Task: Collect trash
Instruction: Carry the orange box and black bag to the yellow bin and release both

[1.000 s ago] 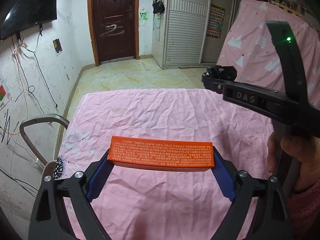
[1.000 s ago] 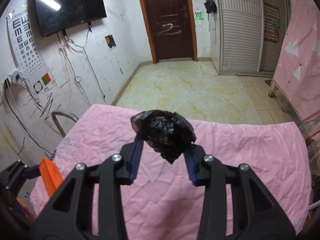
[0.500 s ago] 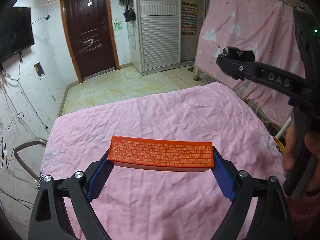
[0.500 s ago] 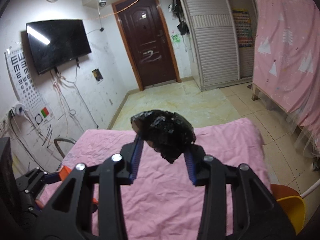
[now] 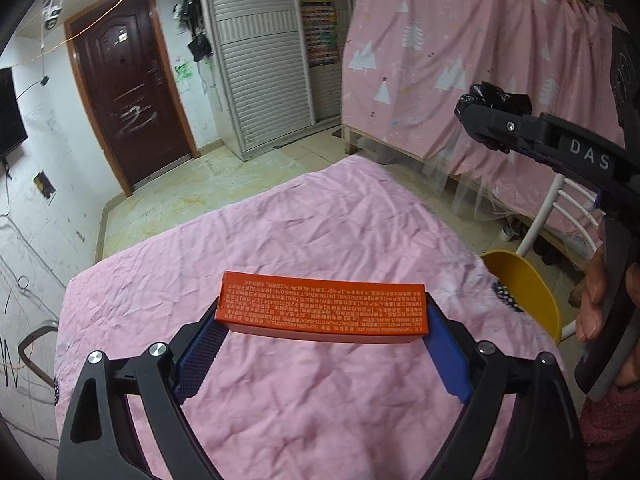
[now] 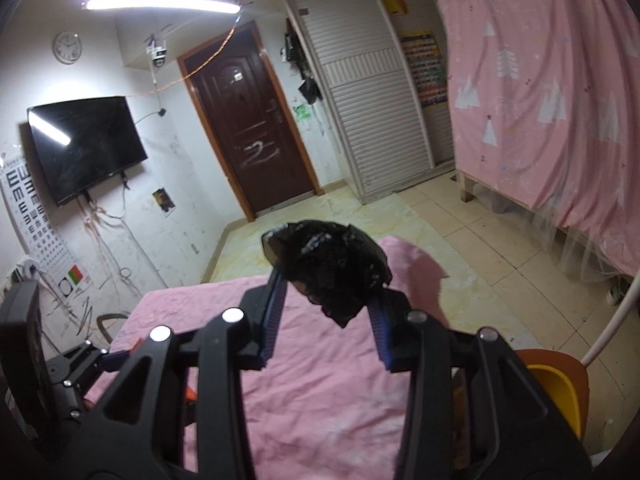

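Both pieces of trash are already picked up, the left gripper (image 5: 322, 354) pinching an orange box (image 5: 322, 308) above the pink surface (image 5: 280, 232) and the right gripper (image 6: 326, 320) pinching a crumpled black bag (image 6: 332, 264), so only dropping them somewhere seems left.

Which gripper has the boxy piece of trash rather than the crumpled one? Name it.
The left gripper: it is shut on the flat orange carton printed with small text. The right gripper is shut on a crumpled black plastic bag.
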`<state>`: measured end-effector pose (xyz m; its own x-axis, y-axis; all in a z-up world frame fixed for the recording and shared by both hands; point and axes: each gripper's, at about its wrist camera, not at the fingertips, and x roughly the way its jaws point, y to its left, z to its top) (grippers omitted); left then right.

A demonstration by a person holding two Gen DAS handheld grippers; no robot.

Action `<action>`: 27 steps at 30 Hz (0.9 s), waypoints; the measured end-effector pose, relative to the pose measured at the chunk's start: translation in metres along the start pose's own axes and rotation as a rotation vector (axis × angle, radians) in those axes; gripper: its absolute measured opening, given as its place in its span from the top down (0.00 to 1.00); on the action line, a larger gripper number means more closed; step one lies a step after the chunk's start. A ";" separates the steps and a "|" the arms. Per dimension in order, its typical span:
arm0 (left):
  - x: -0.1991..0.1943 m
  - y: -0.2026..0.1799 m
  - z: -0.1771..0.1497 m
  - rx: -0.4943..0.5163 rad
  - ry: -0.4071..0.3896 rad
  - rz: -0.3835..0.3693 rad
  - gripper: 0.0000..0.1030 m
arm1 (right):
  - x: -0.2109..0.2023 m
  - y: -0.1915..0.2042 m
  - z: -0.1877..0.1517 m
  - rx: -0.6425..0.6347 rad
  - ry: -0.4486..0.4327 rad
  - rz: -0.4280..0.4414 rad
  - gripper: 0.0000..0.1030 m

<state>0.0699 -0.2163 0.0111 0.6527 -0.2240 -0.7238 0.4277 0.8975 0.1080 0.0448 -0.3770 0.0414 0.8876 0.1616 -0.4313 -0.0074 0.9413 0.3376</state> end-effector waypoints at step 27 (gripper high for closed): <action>0.022 -0.158 0.023 0.192 -0.007 -0.160 0.20 | -0.061 -0.160 -0.065 0.173 0.032 -0.246 0.36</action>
<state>0.0314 -0.3718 -0.0064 0.5709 -0.3608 -0.7375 0.6368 0.7615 0.1204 -0.0380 -0.5181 -0.0405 0.8383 -0.0532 -0.5427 0.2871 0.8892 0.3563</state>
